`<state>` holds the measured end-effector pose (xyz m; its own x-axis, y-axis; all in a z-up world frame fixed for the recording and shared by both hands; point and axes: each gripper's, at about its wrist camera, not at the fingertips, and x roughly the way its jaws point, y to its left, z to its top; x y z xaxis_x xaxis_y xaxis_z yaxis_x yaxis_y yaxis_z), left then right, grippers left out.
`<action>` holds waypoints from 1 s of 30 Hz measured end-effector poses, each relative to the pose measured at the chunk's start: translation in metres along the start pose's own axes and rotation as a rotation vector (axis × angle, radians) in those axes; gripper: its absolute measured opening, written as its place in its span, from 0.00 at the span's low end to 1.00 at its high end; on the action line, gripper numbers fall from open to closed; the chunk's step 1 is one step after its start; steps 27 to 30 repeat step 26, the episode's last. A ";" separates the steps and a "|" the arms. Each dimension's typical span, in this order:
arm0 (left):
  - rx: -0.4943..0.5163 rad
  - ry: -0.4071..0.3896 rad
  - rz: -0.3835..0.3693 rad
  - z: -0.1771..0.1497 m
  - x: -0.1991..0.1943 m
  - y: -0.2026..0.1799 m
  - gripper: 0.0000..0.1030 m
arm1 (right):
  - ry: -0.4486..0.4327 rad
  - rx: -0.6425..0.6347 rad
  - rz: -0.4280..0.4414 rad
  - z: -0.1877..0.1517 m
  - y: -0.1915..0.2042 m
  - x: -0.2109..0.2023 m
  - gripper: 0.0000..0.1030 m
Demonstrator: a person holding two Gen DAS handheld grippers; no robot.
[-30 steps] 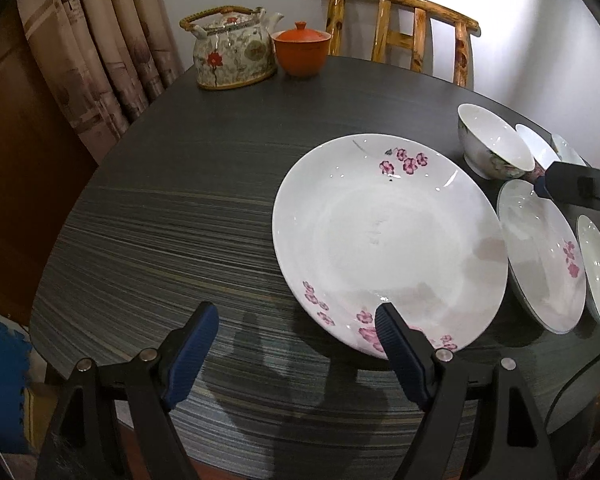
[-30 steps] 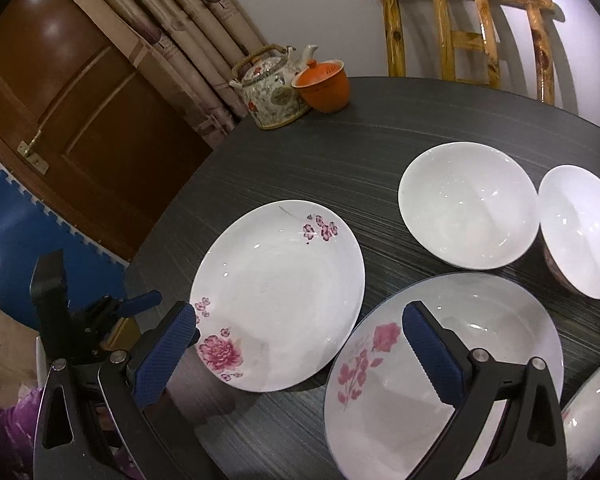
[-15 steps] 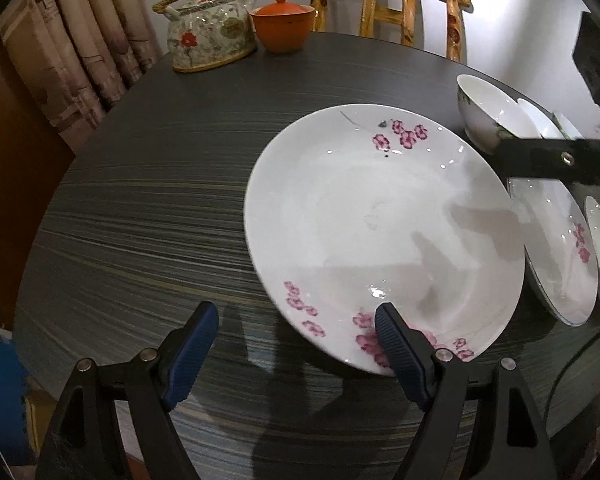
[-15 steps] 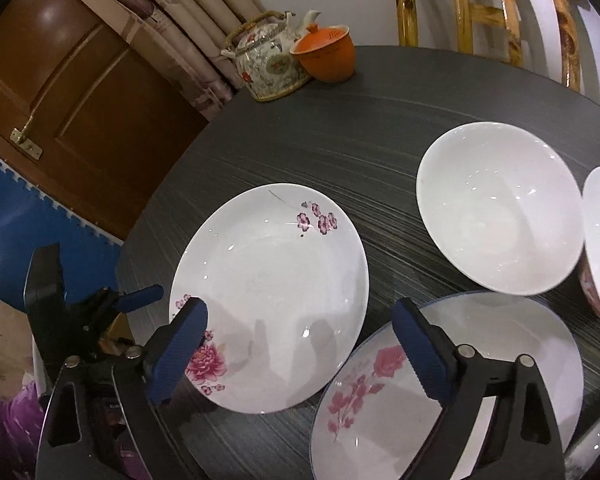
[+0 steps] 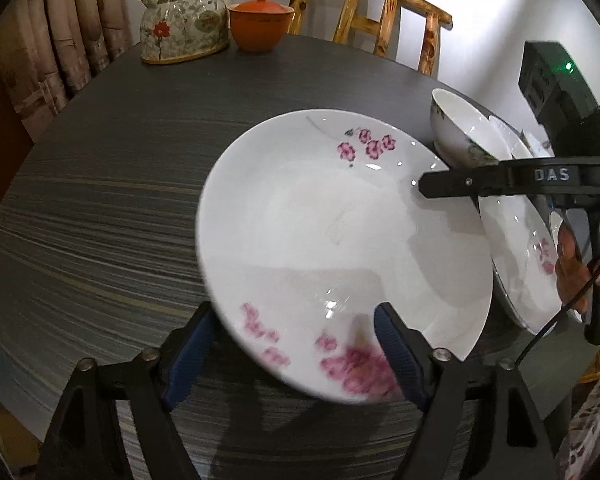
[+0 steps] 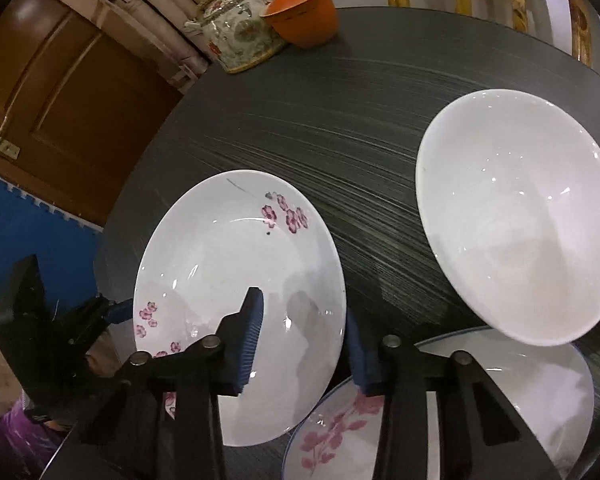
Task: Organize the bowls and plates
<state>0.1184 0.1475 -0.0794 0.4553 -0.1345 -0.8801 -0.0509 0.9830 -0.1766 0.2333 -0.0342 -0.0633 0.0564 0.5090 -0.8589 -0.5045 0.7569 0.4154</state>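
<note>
Plate [image 6: 236,264] | right hand-held gripper [image 6: 304,344] straddles rim, half-open | left hand-held gripper [image 5: 288,350] wide, empty | advice: close squarely, lift level onto rose plate [image 6: 500,400]

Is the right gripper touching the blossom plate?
Cannot tell. In the right wrist view the right gripper straddles the blossom plate, one finger over it, one outside its rim; no contact or gap shows plainly.
</note>
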 end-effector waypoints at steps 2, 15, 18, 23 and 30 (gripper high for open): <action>-0.007 -0.002 0.017 0.001 0.000 0.002 0.69 | -0.002 0.027 -0.002 0.001 -0.004 -0.001 0.10; -0.146 -0.005 0.035 0.003 -0.012 0.065 0.24 | 0.018 0.055 0.047 -0.002 0.005 0.010 0.08; -0.175 -0.011 0.046 0.002 -0.015 0.078 0.24 | 0.017 0.054 0.054 -0.001 0.019 0.017 0.08; -0.173 -0.017 0.067 0.003 -0.016 0.085 0.24 | 0.029 0.038 0.057 -0.005 0.033 0.022 0.08; -0.153 -0.021 0.124 0.003 -0.019 0.082 0.24 | 0.019 0.029 0.043 -0.008 0.037 0.019 0.09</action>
